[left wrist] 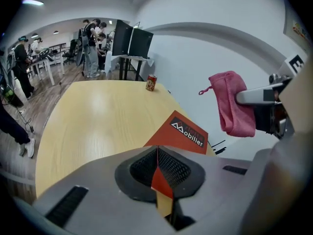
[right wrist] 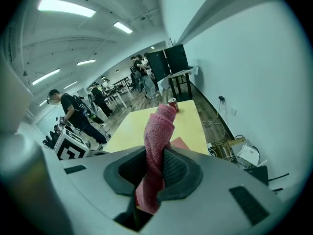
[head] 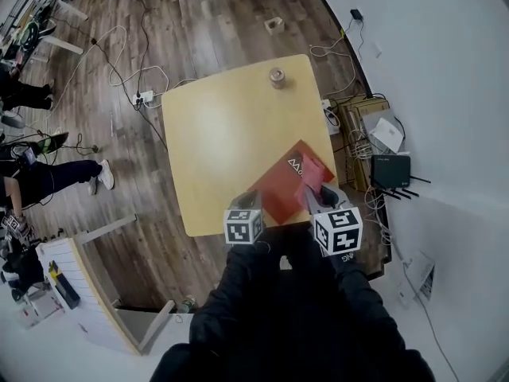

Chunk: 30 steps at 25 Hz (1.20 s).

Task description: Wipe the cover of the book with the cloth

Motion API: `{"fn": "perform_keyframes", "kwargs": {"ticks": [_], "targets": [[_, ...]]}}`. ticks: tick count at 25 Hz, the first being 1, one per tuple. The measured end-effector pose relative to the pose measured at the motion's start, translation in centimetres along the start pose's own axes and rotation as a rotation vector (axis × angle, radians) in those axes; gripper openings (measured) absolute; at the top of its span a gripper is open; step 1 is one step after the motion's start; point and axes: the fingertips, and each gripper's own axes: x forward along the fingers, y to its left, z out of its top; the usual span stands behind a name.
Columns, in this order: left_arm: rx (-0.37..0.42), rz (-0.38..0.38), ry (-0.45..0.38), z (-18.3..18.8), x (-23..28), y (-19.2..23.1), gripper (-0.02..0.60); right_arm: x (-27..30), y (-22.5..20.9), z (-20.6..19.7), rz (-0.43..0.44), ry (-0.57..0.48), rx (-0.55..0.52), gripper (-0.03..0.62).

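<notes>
1. Left claw (left wrist: 158,166): jaws pressed together on the near corner of the book (left wrist: 179,131). A red sliver of cover with a paler strip under it shows between the pads. It looks like a holding grip that pins the book down for wiping.
2. Right claw (right wrist: 155,155): jaws pinched on the pink cloth (right wrist: 157,146). The cloth is bunched into a thick fold that stands up past the jaw tips, with a short tail hanging below them.
3. The book lies flat at the near right corner of the table (head: 215,134), turned cornerwise, red cover up with white lettering showing. In the head view both claws sit over its near end, the left (head: 248,201) at the corner and the right (head: 312,191) just beside it.
4. From the left gripper view the cloth (left wrist: 232,104) hangs in the air to the right and appears clear of the cover. No contact shows.
5. Step, as I judge it: book secured and cloth in hand, wiping not yet begun.
6. Next move calls for lowering the cloth's fold flat onto the cover and sweeping across it while the left grip holds. Risk: pushing toward the table edge could slide the book off.
7. Farther off, a can (head: 277,76) stands near the table's far edge, well apart from the book. People stand in the room beyond.
</notes>
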Motion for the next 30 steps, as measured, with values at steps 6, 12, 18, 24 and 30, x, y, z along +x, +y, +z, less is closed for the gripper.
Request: {"fn": "perform_keyframes", "kwargs": {"ticks": [6,12,18,24,30], "targets": [[0.013,0.001,0.055,-1.2,2.3,1.0,0.034,3.0,-0.8,-1.4,-0.007,0.039,0.062,0.078],[0.018,-0.017,0.059,-1.9,3.5,2.3,0.034,5.2,-1.4,-2.4,-0.023,0.054,0.111,0.077],[0.065,0.002,0.088,-2.2,3.9,3.5,0.035,6.2,-1.9,-2.2,-0.045,0.057,0.126,0.078],[0.099,0.009,0.071,-1.4,4.0,3.5,0.035,6.9,-2.1,-2.5,-0.049,0.067,0.139,0.078],[0.107,0.017,0.122,-2.8,4.0,4.1,0.042,8.0,-2.3,-2.1,-0.037,0.056,0.177,0.078]]}}
